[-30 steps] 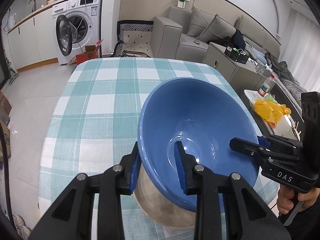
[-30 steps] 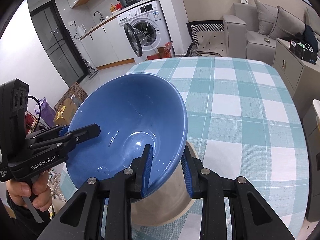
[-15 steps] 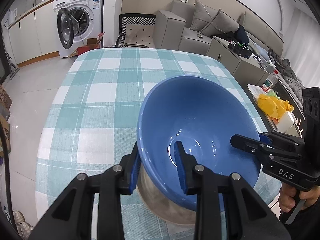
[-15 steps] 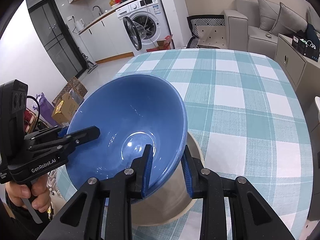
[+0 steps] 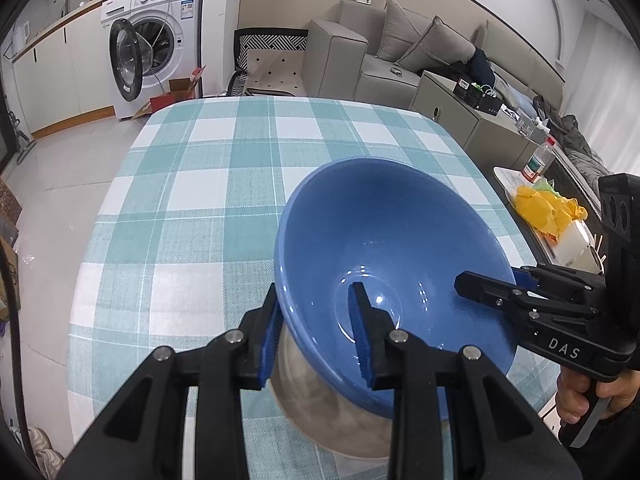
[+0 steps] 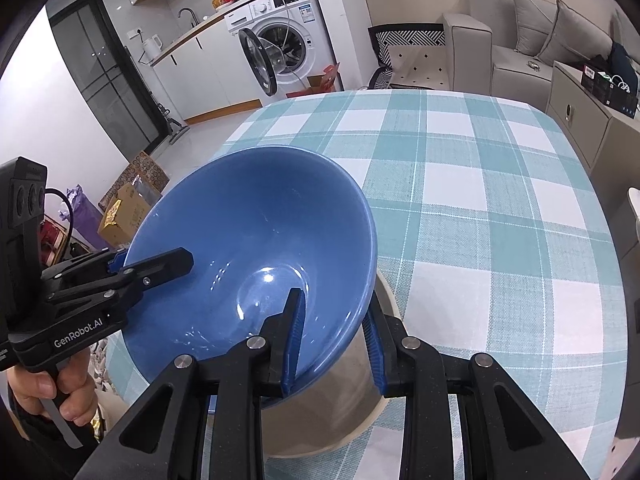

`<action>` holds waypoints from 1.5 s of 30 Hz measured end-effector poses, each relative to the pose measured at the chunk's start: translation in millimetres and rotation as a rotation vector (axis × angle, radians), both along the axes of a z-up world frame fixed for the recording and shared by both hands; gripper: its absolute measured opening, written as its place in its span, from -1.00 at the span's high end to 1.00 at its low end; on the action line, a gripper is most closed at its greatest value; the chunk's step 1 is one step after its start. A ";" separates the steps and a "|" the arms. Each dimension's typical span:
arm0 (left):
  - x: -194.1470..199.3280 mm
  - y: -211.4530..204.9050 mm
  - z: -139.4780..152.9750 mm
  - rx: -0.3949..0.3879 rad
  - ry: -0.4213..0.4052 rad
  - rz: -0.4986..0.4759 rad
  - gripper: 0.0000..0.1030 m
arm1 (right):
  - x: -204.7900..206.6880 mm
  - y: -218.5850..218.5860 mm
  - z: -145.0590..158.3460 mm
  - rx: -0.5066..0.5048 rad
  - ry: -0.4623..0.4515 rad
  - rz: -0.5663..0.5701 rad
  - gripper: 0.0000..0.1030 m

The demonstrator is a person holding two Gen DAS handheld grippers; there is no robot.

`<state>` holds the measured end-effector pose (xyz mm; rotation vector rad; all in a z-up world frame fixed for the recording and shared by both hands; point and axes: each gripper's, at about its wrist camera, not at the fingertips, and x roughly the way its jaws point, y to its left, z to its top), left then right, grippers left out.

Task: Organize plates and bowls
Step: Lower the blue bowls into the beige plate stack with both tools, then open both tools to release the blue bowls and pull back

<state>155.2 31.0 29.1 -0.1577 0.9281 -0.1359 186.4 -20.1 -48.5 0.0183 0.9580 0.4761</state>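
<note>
A large bowl (image 5: 384, 240), blue inside and beige outside, hangs tilted over the near part of a table with a teal-and-white checked cloth (image 5: 224, 184). My left gripper (image 5: 316, 320) is shut on the bowl's near-left wall, one blue pad inside and one outside. Opposite it, the right gripper (image 5: 480, 284) grips the other side of the rim. From the right wrist, the bowl (image 6: 248, 232) fills the middle; my right gripper (image 6: 334, 322) clamps its wall, and the left gripper (image 6: 172, 260) reaches over the rim from the left. A hand holds each handle.
Past the table stand a washing machine (image 5: 152, 48) with its door open, a grey sofa (image 5: 400, 60) and a low cabinet (image 5: 472, 120). A side surface at the right carries a yellow bag (image 5: 548, 210) and a bottle (image 5: 538, 160). Cardboard boxes (image 6: 128, 204) lie on the floor.
Both grippers keep their hold on the bowl. The views have shifted only slightly, with the table's far edge a little higher in frame.
</note>
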 end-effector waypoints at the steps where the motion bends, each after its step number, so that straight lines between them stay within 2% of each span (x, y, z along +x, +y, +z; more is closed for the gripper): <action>1: 1.0 -0.4 -0.1 0.000 0.001 -0.001 0.41 | 0.8 -1.4 -0.3 0.002 0.001 -0.002 0.44; 16: 6.4 -2.9 -1.8 -0.003 0.005 -0.005 0.39 | 1.8 -4.8 0.3 0.008 0.001 -0.004 0.43; 19: 5.9 -3.4 0.7 -0.006 0.010 -0.015 0.23 | 0.1 -7.4 3.8 0.001 -0.021 -0.012 0.42; 21: 3.8 -2.3 4.3 -0.008 -0.001 -0.018 0.04 | -1.9 -11.0 8.6 -0.004 -0.036 -0.022 0.41; 24: -1.1 -0.9 11.4 0.000 -0.020 -0.018 -0.13 | -2.7 -17.9 17.7 0.003 -0.052 -0.032 0.19; 25: -3.1 -0.6 13.8 0.004 -0.029 -0.019 -0.13 | -2.7 -20.5 20.4 0.008 -0.057 -0.034 0.08; 28: -9.7 2.2 19.7 0.006 -0.054 -0.017 -0.19 | -6.7 -26.1 28.7 0.011 -0.086 -0.037 -0.04; 30: -15.5 4.0 23.4 0.009 -0.076 -0.012 -0.54 | -11.1 -28.5 32.2 0.018 -0.102 -0.031 -0.26; 34: -26.7 6.8 31.6 0.019 -0.138 -0.002 -0.59 | -22.0 -29.0 35.7 0.027 -0.129 0.004 -0.56; 36: -32.6 7.8 35.0 0.027 -0.164 0.008 -0.89 | -29.8 -27.9 38.1 0.020 -0.163 0.024 -0.62; 40: -46.8 8.0 42.4 0.052 -0.242 0.019 -0.97 | -44.3 -30.3 41.8 0.040 -0.215 0.056 -0.99; 45: -65.5 3.9 44.1 0.112 -0.317 0.010 -1.00 | -60.2 -37.5 41.5 0.071 -0.267 0.062 -0.99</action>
